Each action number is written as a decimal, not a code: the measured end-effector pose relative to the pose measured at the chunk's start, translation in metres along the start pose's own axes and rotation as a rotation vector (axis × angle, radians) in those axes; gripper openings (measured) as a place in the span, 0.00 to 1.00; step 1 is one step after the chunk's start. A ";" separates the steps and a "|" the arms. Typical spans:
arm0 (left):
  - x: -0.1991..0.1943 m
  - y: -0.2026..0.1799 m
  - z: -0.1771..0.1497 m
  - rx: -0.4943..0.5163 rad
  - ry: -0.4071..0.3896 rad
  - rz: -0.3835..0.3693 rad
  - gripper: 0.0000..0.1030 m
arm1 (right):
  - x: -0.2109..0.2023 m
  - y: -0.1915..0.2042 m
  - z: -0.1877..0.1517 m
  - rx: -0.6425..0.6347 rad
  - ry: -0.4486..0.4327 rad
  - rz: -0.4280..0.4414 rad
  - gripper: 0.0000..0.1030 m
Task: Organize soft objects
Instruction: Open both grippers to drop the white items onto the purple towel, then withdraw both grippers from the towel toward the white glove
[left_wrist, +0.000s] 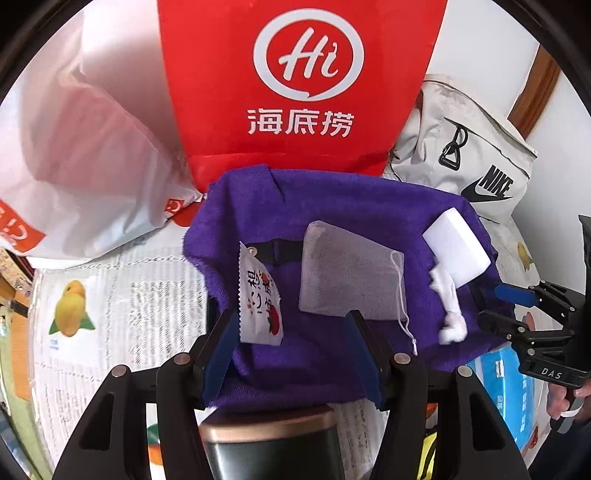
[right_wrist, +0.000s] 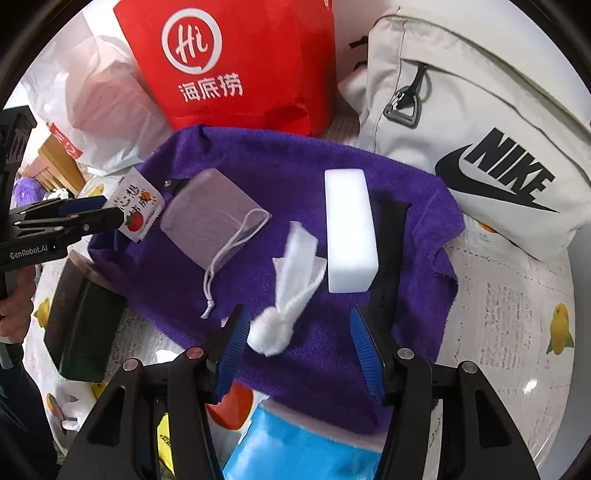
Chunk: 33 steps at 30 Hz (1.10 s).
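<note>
A purple towel (left_wrist: 332, 206) (right_wrist: 258, 173) lies spread on the table. On it lie a grey mesh drawstring pouch (left_wrist: 347, 273) (right_wrist: 210, 214), a white foam block (left_wrist: 456, 251) (right_wrist: 349, 229), a white wad of tissue (left_wrist: 450, 306) (right_wrist: 291, 284) and a black strap (right_wrist: 391, 251). My left gripper (left_wrist: 291, 354) (right_wrist: 110, 210) is open, and a small white printed packet (left_wrist: 260, 295) (right_wrist: 138, 206) leans on its left finger. My right gripper (right_wrist: 295, 347) (left_wrist: 491, 306) is open over the tissue wad.
A red bag (left_wrist: 295, 81) (right_wrist: 229, 62) and a white plastic bag (left_wrist: 81, 155) stand behind the towel. A beige Nike backpack (right_wrist: 480, 140) (left_wrist: 465, 147) is at the right. A dark box (right_wrist: 81, 317) and a blue pack (right_wrist: 295, 450) lie near the front edge.
</note>
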<state>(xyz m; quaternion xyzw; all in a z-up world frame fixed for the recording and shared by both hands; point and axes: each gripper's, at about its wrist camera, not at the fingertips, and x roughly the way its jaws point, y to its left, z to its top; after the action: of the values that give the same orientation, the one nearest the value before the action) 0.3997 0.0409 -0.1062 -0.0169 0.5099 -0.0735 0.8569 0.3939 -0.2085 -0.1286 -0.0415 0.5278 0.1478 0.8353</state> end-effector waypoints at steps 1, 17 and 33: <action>-0.004 0.000 -0.002 0.000 -0.004 0.002 0.56 | -0.004 0.001 -0.001 0.003 -0.006 0.003 0.54; -0.091 -0.012 -0.087 -0.012 -0.097 -0.014 0.56 | -0.080 0.035 -0.074 0.006 -0.122 0.034 0.54; -0.110 -0.011 -0.201 -0.115 -0.048 -0.012 0.58 | -0.107 0.088 -0.196 -0.132 -0.158 0.104 0.64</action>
<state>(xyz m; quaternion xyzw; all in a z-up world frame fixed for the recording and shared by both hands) 0.1709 0.0553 -0.1049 -0.0709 0.4925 -0.0487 0.8661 0.1549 -0.1908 -0.1115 -0.0571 0.4511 0.2283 0.8609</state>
